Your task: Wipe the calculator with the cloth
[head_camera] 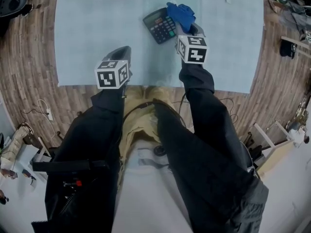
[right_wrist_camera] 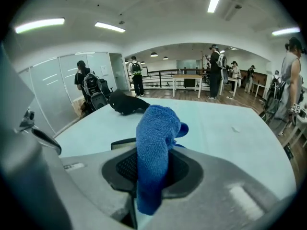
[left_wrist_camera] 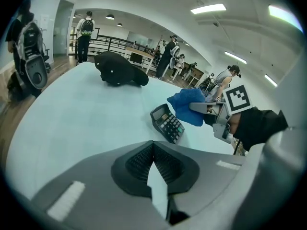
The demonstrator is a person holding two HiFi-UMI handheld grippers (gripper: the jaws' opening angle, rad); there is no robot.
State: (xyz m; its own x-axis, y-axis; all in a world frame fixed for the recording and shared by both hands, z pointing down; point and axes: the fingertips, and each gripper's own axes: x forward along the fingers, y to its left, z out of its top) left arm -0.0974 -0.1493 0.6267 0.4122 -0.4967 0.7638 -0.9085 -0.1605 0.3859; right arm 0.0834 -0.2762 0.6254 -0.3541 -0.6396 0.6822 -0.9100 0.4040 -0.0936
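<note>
A dark calculator (head_camera: 160,25) lies face up at the far middle of the pale blue table (head_camera: 82,33). My right gripper (head_camera: 189,29) is shut on a blue cloth (head_camera: 181,13), which hangs just right of the calculator's far corner, at its edge. In the right gripper view the cloth (right_wrist_camera: 156,143) stands up from between the pads, and a sliver of the calculator (right_wrist_camera: 122,142) peeks out behind the jaws. My left gripper (head_camera: 125,51) hovers nearer the front edge, shut and holding nothing. From the left gripper view (left_wrist_camera: 153,150) the calculator (left_wrist_camera: 168,122) lies ahead to the right.
A black bundle (left_wrist_camera: 119,71) lies at the table's far end. A small white scrap (head_camera: 227,0) sits at the far right. Several people stand in the room beyond the table. Wooden floor with cables and gear surrounds the table.
</note>
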